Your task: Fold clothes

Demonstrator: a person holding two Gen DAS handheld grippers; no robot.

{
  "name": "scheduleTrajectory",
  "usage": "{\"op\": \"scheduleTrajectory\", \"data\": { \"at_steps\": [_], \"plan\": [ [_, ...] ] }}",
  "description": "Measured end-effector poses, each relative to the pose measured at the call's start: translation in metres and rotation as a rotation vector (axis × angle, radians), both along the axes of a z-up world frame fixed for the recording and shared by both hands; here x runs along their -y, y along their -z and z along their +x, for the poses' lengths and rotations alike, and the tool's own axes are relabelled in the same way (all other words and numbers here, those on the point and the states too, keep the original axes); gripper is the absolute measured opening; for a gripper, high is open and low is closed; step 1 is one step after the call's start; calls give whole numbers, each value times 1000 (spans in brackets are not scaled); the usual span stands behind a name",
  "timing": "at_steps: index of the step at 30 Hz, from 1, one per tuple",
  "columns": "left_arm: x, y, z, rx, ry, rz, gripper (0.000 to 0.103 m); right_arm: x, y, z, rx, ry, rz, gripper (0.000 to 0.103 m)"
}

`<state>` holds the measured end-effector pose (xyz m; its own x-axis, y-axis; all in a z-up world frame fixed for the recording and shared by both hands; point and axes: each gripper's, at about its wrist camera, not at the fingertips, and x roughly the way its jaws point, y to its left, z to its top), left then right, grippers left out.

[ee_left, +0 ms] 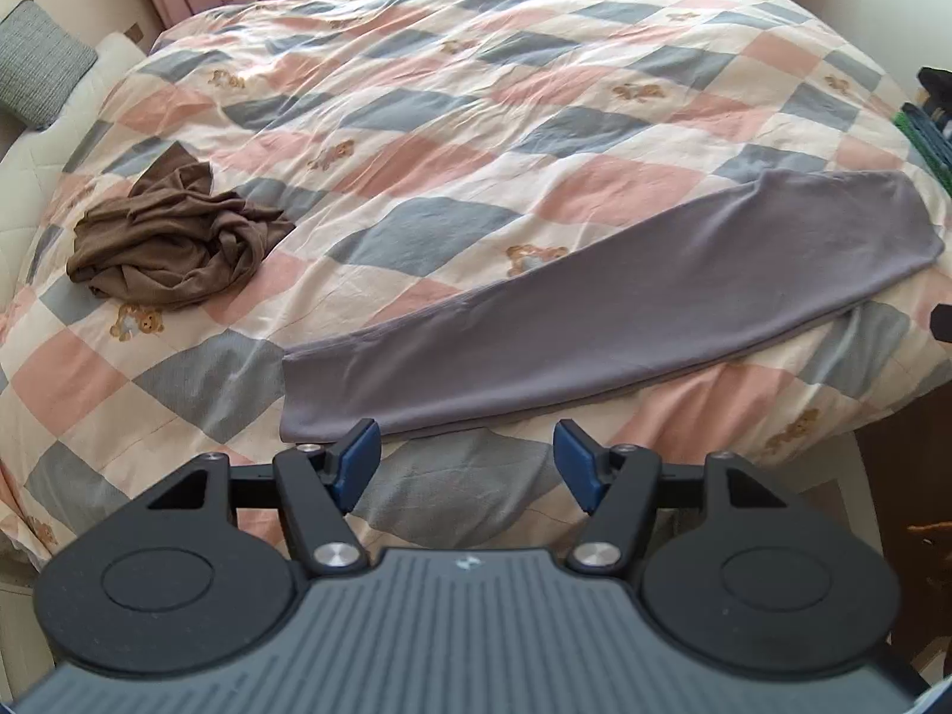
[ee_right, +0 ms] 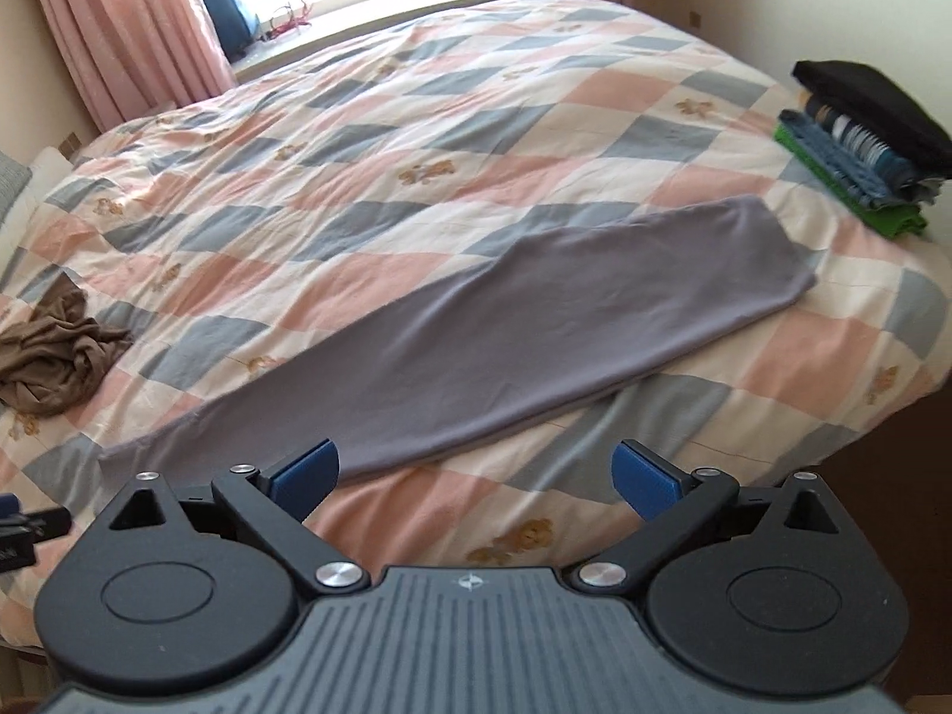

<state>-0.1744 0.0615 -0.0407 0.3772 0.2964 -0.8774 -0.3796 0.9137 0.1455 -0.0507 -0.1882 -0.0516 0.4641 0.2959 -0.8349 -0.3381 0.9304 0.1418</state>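
Note:
A grey garment (ee_left: 625, 303) lies folded into a long flat strip near the front edge of the bed, also seen in the right wrist view (ee_right: 506, 327). My left gripper (ee_left: 467, 452) hovers open just in front of the strip's near left end, nothing between its blue pads (ee_left: 363, 455). My right gripper (ee_right: 476, 476) is open too, just short of the strip's near edge, empty. A crumpled brown garment (ee_left: 172, 238) sits on the left side of the bed, visible at the left edge of the right wrist view (ee_right: 53, 351).
The bed carries a pink, grey and cream checked quilt (ee_left: 446, 119). A stack of folded clothes (ee_right: 863, 143) rests at the bed's right side. A grey cushion (ee_left: 41, 59) and pink curtains (ee_right: 131, 18) stand at the far left.

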Motion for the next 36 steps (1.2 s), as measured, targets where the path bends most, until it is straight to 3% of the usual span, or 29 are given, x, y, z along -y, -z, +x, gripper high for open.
{"op": "scheduleTrajectory", "data": {
  "at_steps": [15,28,36],
  "plan": [
    [1,-20,-31,-10,8,-27,67,22,-22,-16,29,70,-91,101],
    [-15,-20,-43,-63,-112,-37,71,-4,-27,0,35,-29,-123,101],
    [-25,-11,-16,-73,-170,-59,71,-21,-10,29,4,-106,-143,101]
  ]
}}
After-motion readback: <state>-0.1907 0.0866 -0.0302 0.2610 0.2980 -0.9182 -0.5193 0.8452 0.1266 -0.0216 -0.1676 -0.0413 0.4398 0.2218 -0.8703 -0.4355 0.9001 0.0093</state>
